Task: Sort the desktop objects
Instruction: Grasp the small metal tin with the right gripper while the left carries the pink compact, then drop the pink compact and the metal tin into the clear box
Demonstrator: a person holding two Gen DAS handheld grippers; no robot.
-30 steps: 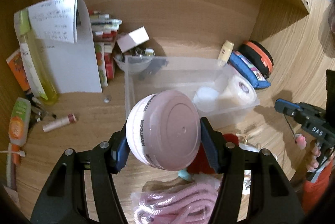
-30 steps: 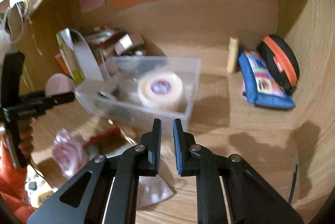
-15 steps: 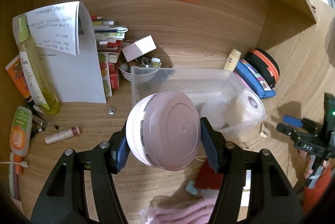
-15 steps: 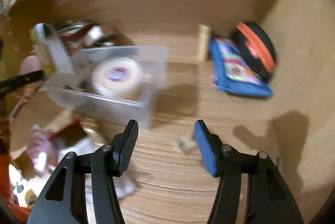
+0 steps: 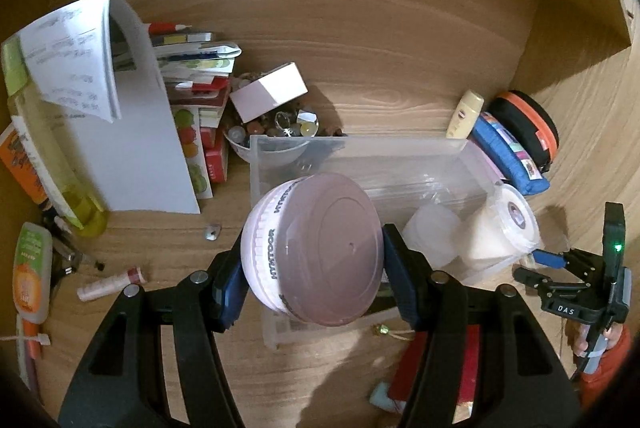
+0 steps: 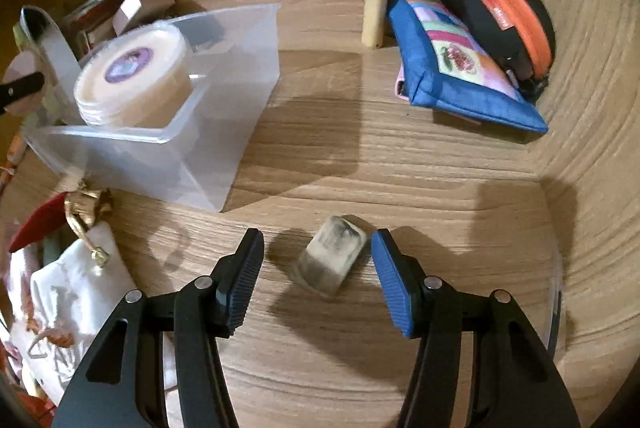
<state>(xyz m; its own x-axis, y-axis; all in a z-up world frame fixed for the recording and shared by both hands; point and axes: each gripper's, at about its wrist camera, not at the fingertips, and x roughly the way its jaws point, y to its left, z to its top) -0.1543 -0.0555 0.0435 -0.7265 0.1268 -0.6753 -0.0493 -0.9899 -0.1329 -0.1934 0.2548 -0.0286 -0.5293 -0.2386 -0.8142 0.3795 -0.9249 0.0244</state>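
Observation:
My left gripper [image 5: 314, 280] is shut on a round pink lidded container [image 5: 320, 248], held over the near left end of the clear plastic bin [image 5: 360, 156]. A cream tape roll [image 5: 504, 228] and a white tub lie inside the bin. In the right wrist view a smudged grey eraser [image 6: 332, 260] lies on the wooden desk. My right gripper [image 6: 318, 268] straddles the eraser with its jaws closing. Gaps still show on both sides, so the pads do not touch it. The same bin [image 6: 240, 68] sits to the upper left of the eraser.
A blue pouch [image 6: 460, 68], a black-and-orange case [image 6: 504, 8] and a cream tube [image 6: 374, 8] rest against the back right. A white drawstring bag [image 6: 72, 292] lies left of my right gripper. Papers [image 5: 120, 132], a yellow bottle [image 5: 44, 156] and a bead bowl [image 5: 276, 136] crowd the left.
My right gripper went from shut to open and dropped toward the desk until the eraser lay between its fingers. My left gripper carried the pink container forward over the bin.

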